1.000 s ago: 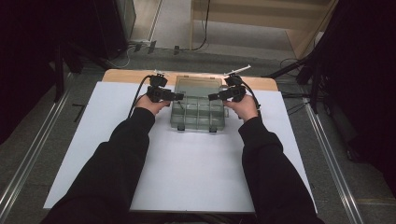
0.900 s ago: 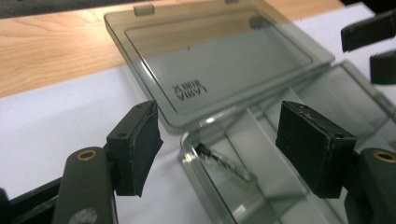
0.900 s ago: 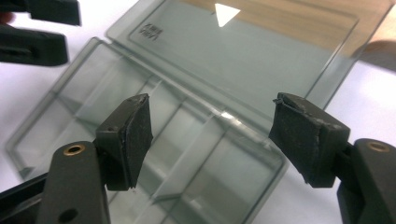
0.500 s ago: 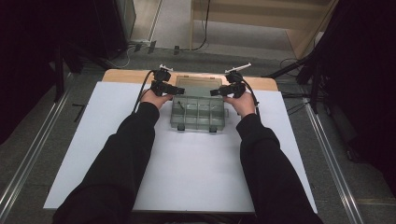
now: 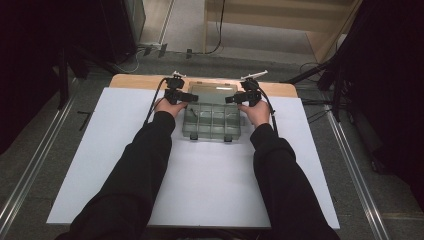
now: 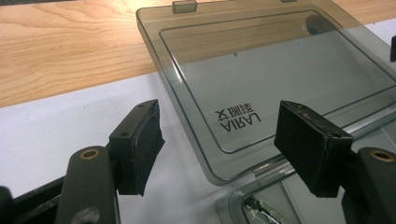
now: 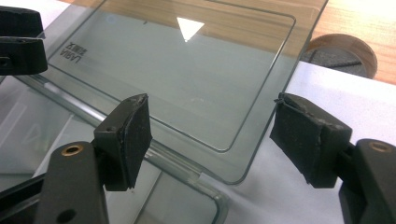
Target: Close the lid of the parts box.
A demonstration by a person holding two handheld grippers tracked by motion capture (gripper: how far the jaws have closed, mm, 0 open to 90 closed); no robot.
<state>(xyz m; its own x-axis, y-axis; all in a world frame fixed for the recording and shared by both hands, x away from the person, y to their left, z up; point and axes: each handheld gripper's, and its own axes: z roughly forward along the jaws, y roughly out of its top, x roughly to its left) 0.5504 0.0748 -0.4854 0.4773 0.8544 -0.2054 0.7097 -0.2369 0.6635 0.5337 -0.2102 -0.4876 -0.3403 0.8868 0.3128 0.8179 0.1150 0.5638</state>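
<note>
A smoky clear compartment box (image 5: 210, 122) sits on the white sheet, its lid (image 5: 214, 92) swung back flat on the table. My left gripper (image 5: 194, 96) is at the lid's left hinge corner and my right gripper (image 5: 230, 99) at the right one, their tips facing each other. In the left gripper view the open gripper (image 6: 219, 140) straddles the lid (image 6: 280, 70) corner without touching it, and the box base (image 6: 299, 200) lies below. In the right gripper view the open gripper (image 7: 210, 133) frames the lid's (image 7: 187, 70) other corner, also clear of it.
A white sheet (image 5: 210, 180) covers most of the wooden table (image 5: 135, 81). A round cable hole (image 7: 343, 53) lies in the wood just past the lid's right side. Floor rails (image 5: 30, 165) and dark stands flank the table.
Both hands have eased forward and slightly down, from beside the box toward the hinge line of the open lid. The box and lid have not moved.
</note>
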